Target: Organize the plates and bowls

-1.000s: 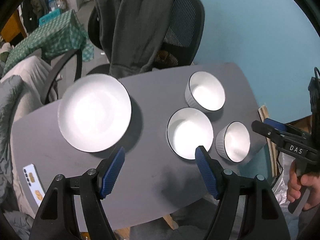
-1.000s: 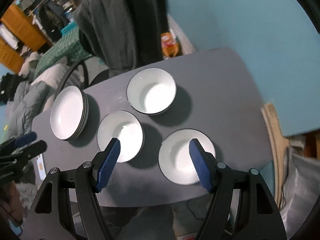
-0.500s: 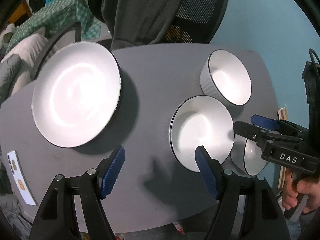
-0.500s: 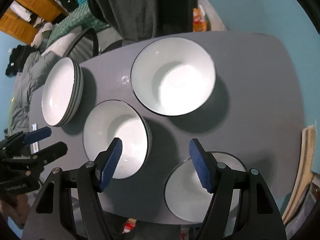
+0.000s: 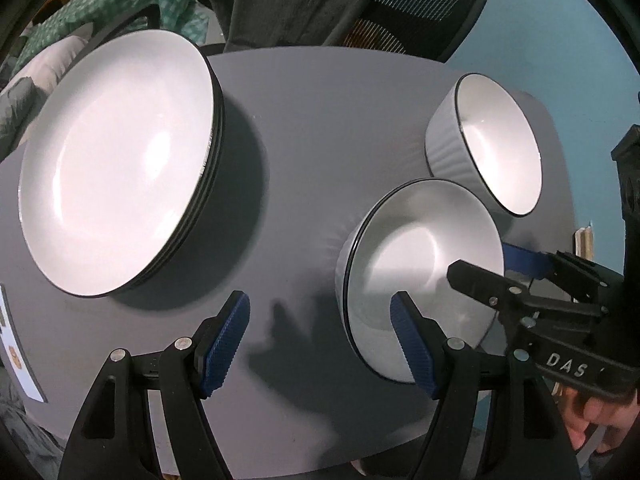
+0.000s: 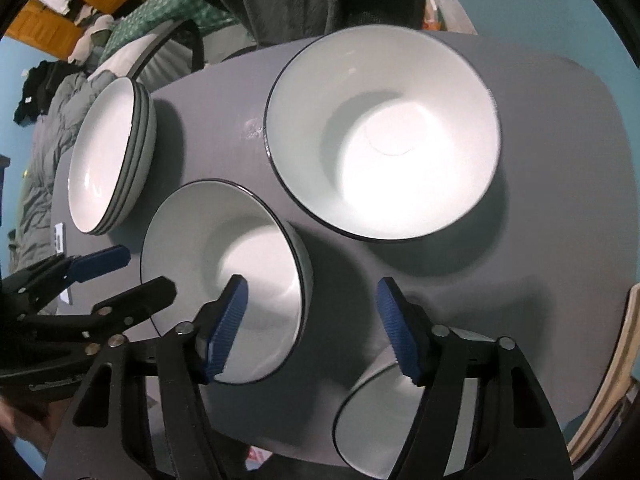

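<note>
On the grey table (image 5: 320, 128), catalogued from the two wrist views: item one, a stack of plates (image 5: 120, 160), white with dark rims, at nine o'clock of the left view and well apart from the bowls. Item two, a middle bowl (image 6: 224, 280), white inside with a dark rim, at four o'clock of the left view and seven o'clock of the right view. Item three, a far bowl (image 6: 380, 136), larger in the right view, at one o'clock, just beside the middle bowl; whether the two touch cannot be told. Item four, a near bowl (image 6: 380, 420), at five o'clock of the right view, partly hidden behind the tool. Left gripper (image 5: 320, 344): jaws spread wide, nothing between them, hovering over bare table beside the middle bowl's rim. Right gripper (image 6: 312, 328): jaws have just been closing; the left pad sits over the middle bowl's interior and the right pad over bare table, so the bowl's right wall appears to lie between the pads, and no pad is seen pressing on it yet. Judged step: taking the middle bowl by its wall, for nesting. Hazards: a smooth glazed wall may slip from a shallow pinch; a tilted lift could knock the far bowl; the two tools crowd one bowl and may collide.
</note>
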Action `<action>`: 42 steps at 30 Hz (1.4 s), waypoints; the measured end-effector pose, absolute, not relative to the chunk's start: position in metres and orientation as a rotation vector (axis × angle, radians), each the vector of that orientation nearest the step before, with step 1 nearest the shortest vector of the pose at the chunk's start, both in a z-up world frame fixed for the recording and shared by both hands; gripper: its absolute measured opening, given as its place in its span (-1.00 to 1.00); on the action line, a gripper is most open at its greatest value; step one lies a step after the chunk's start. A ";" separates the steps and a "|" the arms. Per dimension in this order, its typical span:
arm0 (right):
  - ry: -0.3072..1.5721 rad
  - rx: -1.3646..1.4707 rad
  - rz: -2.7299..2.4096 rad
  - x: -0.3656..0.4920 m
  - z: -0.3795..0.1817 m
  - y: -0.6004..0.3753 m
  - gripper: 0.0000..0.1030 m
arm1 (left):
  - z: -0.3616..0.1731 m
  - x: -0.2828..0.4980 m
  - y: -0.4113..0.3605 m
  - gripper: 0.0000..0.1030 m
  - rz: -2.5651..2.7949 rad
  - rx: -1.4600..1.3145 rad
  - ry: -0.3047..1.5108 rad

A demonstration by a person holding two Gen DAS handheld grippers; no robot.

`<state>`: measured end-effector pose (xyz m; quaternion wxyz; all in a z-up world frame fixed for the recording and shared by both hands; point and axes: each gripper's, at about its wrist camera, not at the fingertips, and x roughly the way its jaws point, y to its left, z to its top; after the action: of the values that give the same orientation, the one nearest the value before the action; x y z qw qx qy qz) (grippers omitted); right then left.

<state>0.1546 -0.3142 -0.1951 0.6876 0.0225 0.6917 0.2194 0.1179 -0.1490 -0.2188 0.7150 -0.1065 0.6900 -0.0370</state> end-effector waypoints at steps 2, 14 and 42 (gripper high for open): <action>1.562 0.039 0.499 0.156 -0.199 -0.310 0.13 | -0.222 0.118 -0.149 0.44 -0.076 -0.235 1.532; 1.587 -0.032 0.519 0.157 -0.209 -0.302 -0.33 | -0.242 0.122 -0.151 0.41 -0.065 -0.268 1.559; 1.615 0.072 0.479 0.155 -0.208 -0.317 -0.82 | -0.247 0.130 -0.154 -0.77 -0.105 -0.281 1.620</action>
<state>0.1551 -0.3175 -0.2083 0.6653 0.0319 0.7151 0.2121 0.1302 -0.1542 -0.2471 0.6793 -0.1253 0.7216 -0.0467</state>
